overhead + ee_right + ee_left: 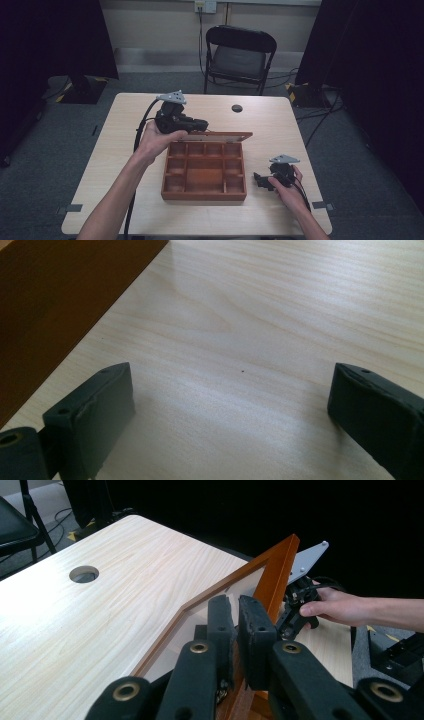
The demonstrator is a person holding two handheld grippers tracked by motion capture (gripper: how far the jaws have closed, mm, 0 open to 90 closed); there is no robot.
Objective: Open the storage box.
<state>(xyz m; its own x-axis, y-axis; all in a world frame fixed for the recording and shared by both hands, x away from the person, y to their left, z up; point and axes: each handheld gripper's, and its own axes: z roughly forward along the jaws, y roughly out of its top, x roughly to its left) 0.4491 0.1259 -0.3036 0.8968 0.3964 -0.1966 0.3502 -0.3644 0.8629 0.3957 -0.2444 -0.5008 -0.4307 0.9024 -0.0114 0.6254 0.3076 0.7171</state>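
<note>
A brown wooden box (204, 192) with several compartments sits mid-table, its hinged lid (220, 136) raised along the far side. My left gripper (201, 125) is at the lid's left end. In the left gripper view the gripper (236, 625) is shut on the lid's frame (277, 570), which rises on edge past the jaws. My right gripper (261, 180) rests low on the table just right of the box. In the right gripper view its jaws (230, 405) stand wide open over bare wood, with the box's side wall (60, 305) at the left.
The light wooden table (150, 210) has a round cable hole (237, 108) near its far edge. A black folding chair (239, 55) stands behind the table. Cables lie on the grey floor at the right, and dark curtains hang on both sides.
</note>
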